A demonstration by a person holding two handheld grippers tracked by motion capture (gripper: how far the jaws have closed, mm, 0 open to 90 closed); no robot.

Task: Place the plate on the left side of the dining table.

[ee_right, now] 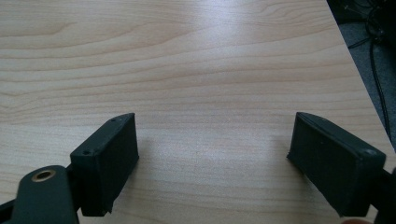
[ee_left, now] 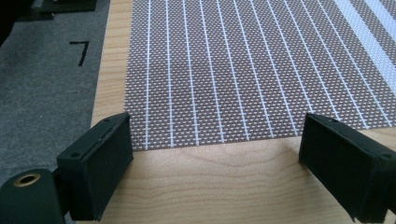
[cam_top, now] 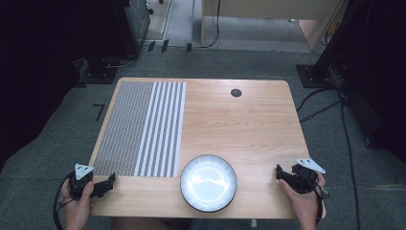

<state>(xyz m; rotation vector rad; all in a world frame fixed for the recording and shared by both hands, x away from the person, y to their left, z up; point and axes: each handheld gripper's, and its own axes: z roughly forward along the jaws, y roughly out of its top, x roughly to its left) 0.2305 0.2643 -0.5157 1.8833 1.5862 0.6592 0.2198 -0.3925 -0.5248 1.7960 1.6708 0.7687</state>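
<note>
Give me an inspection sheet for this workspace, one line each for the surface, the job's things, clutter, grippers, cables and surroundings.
Surface: light wooden table, with a dark round grommet near the far edge.
Job's things: woven striped placemat flat on the table's left half; empty white plate with a dark rim at the near edge, just right of the placemat.
Clutter: nothing seen.
Grippers: left gripper at the near left corner, jaws open, holding nothing; right gripper at the near right edge, jaws open, holding nothing.
Cables: black cables on the floor to the right.
Surroundings: grey carpet; wooden furniture beyond the table.
</note>
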